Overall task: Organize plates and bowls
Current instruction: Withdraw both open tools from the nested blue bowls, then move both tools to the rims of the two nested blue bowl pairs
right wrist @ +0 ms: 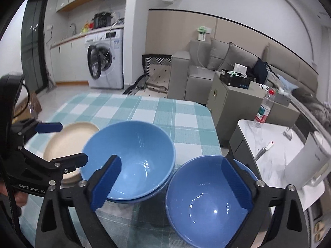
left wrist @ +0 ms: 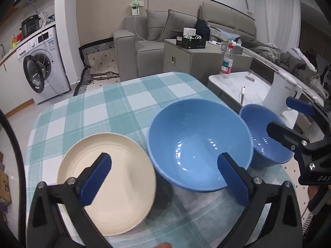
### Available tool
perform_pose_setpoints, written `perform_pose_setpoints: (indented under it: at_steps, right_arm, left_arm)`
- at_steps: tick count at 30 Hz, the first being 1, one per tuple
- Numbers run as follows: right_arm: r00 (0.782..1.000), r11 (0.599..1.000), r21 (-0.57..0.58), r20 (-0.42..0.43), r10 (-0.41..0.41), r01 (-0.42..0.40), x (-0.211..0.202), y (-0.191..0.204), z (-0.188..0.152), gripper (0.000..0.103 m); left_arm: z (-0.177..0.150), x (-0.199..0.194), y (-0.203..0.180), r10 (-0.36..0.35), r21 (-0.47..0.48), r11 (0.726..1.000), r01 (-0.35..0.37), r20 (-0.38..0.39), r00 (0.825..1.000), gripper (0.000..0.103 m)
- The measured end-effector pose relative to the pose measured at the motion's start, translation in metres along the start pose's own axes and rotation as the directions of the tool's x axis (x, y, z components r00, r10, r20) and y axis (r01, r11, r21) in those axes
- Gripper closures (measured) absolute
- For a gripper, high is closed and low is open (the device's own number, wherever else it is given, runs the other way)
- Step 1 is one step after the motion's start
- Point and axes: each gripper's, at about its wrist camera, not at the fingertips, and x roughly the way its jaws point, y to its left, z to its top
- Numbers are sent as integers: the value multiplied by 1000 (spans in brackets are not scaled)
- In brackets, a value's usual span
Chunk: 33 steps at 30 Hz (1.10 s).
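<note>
Left gripper (left wrist: 165,177) nearest in left wrist view, jaws wide open w/ nothing between; cream plate (left wrist: 107,184) under left finger, big blue bowl (left wrist: 198,148) beside it, small blue bowl (left wrist: 262,142) far right on checked desk (left wrist: 115,111). Right wrist view: right gripper (right wrist: 173,184) jaws wide open, empty, over both bowls; plate far left.

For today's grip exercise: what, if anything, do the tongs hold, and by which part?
Nothing. Left tongs and right tongs both stand open above the dishes.

black gripper (left wrist: 165,180) frames, blue ribbed pads (left wrist: 96,178), silver screws, white lettering.
</note>
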Motion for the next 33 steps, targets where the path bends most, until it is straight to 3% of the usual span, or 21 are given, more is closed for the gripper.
perform_pose_setpoints:
  at_steps: [4, 9, 15, 22, 33]
  right_arm:
    - [998, 997, 42, 21, -64, 63, -21, -16, -3, 1]
    - [996, 990, 127, 45, -75, 68, -42, -45, -9, 0]
    - [990, 970, 205, 32, -140, 131, -60, -76, -20, 0]
    - [986, 961, 233, 30, -162, 151, -73, -102, -32, 0]
    - [987, 939, 303, -54, -152, 161, -54, -144, -52, 1]
  left_arm:
    - [4, -5, -11, 4, 3, 1000, -4, 7, 1000, 0]
    - [7, -5, -31, -18, 17, 1000, 18, 7, 1000, 0]
    - [4, 5, -55, -34, 29, 999, 35, -9, 999, 0]
    - [0, 9, -85, -72, 20, 997, 72, -18, 997, 0]
    - [-9, 15, -140, -121, 113, 986, 126, -48, 992, 1]
